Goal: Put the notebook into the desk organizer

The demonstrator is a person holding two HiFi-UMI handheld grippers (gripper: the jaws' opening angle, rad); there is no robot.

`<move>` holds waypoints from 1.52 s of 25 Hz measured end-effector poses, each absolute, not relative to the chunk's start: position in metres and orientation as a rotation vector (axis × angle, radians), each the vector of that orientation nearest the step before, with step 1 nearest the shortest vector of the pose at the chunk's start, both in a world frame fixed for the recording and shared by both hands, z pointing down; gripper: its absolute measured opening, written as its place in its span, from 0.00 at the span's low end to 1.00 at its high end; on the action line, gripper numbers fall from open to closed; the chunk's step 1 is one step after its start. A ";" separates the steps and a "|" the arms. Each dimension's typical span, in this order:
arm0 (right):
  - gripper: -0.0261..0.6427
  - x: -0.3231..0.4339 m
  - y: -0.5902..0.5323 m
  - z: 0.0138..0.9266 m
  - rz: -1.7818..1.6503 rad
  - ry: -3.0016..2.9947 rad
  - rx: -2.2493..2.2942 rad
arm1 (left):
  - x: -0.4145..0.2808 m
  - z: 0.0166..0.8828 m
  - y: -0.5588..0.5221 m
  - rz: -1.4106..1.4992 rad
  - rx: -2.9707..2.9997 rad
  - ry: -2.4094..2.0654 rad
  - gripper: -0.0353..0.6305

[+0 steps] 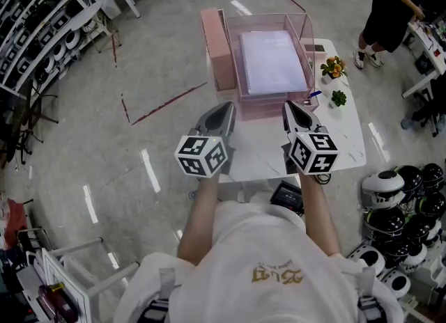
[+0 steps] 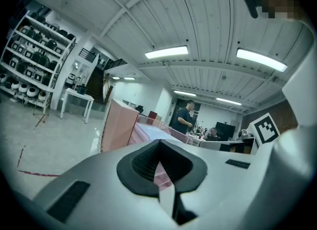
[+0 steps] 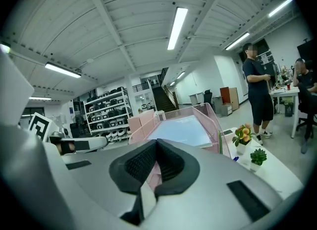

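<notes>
Notebook (image 1: 270, 60) — lying flat in top tray of pink desk organizer (image 1: 241, 99), just ahead of both grippers, touching neither.
Left gripper (image 1: 226, 108) — jaws together, nothing between.
Right gripper (image 1: 292, 108) — jaws together, empty.
My read: placement done, nothing left that I can see.

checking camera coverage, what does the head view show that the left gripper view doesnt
Only the head view: two small potted plants on the white table and a pile of helmets beside it. Only the left gripper view: the ceiling lights and, close up, the left gripper with jaws shut on nothing. Both: the pink desk organizer with the notebook in its top tray, and a bystander in dark clothes.
</notes>
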State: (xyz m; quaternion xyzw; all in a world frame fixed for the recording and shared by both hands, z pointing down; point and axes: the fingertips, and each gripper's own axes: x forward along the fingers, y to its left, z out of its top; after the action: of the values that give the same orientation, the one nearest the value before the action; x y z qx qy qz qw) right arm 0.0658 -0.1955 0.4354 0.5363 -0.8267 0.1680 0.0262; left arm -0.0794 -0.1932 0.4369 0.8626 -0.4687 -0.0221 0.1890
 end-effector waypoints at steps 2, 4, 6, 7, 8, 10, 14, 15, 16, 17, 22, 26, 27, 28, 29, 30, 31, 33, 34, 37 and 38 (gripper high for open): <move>0.06 0.065 -0.198 0.435 0.515 -2.553 1.662 | -0.081 0.438 -0.195 -0.061 2.423 -1.319 0.08; 0.06 0.065 -0.200 0.436 0.515 -2.552 1.665 | -0.082 0.439 -0.197 -0.060 2.421 -1.318 0.08; 0.06 0.065 -0.202 0.436 0.513 -2.548 1.668 | -0.083 0.439 -0.198 -0.060 2.420 -1.316 0.08; 0.06 0.065 -0.202 0.436 0.515 -2.546 1.669 | -0.084 0.439 -0.198 -0.060 2.420 -1.316 0.08; 0.06 0.064 -0.202 0.437 0.518 -2.546 1.669 | -0.084 0.439 -0.198 -0.061 2.419 -1.317 0.08; 0.06 0.063 -0.201 0.438 0.522 -2.543 1.667 | -0.086 0.439 -0.198 -0.063 2.416 -1.317 0.08; 0.06 0.061 -0.201 0.439 0.528 -2.542 1.662 | -0.089 0.439 -0.198 -0.066 2.413 -1.320 0.08; 0.06 0.060 -0.201 0.439 0.527 -2.543 1.657 | -0.090 0.439 -0.198 -0.068 2.412 -1.320 0.08; 0.06 0.059 -0.201 0.439 0.526 -2.545 1.652 | -0.090 0.439 -0.198 -0.071 2.411 -1.320 0.08; 0.06 0.058 -0.201 0.439 0.524 -2.548 1.648 | -0.091 0.438 -0.197 -0.073 2.411 -1.321 0.08; 0.06 0.055 -0.203 0.438 0.516 -2.555 1.632 | -0.094 0.437 -0.199 -0.085 2.405 -1.331 0.08; 0.06 0.056 -0.202 0.437 0.522 -2.562 1.626 | -0.094 0.436 -0.197 -0.092 2.405 -1.325 0.08; 0.06 0.056 -0.201 0.437 0.524 -2.566 1.625 | -0.093 0.436 -0.196 -0.094 2.406 -1.322 0.08; 0.06 0.057 -0.201 0.437 0.526 -2.568 1.624 | -0.093 0.436 -0.195 -0.094 2.405 -1.321 0.08; 0.06 0.057 -0.200 0.437 0.529 -2.569 1.625 | -0.092 0.436 -0.194 -0.093 2.405 -1.321 0.08; 0.06 0.057 -0.200 0.438 0.533 -2.570 1.626 | -0.092 0.437 -0.194 -0.090 2.405 -1.322 0.08; 0.06 0.057 -0.200 0.438 0.538 -2.570 1.627 | -0.092 0.438 -0.194 -0.086 2.404 -1.323 0.08; 0.06 0.058 -0.200 0.439 0.545 -2.568 1.630 | -0.092 0.439 -0.194 -0.082 2.401 -1.322 0.08; 0.06 0.059 -0.200 0.439 0.547 -2.568 1.630 | -0.092 0.439 -0.194 -0.081 2.399 -1.321 0.08; 0.06 0.060 -0.201 0.439 0.550 -2.571 1.625 | -0.090 0.439 -0.195 -0.082 2.396 -1.321 0.08; 0.06 0.060 -0.201 0.440 0.551 -2.572 1.623 | -0.090 0.439 -0.196 -0.082 2.395 -1.322 0.08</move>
State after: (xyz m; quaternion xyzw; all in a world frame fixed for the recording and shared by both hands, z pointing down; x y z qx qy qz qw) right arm 0.0599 -0.2012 0.4395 0.5248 -0.8320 0.1781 0.0254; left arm -0.0897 -0.1956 0.4395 0.8572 -0.4732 -0.0293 0.2010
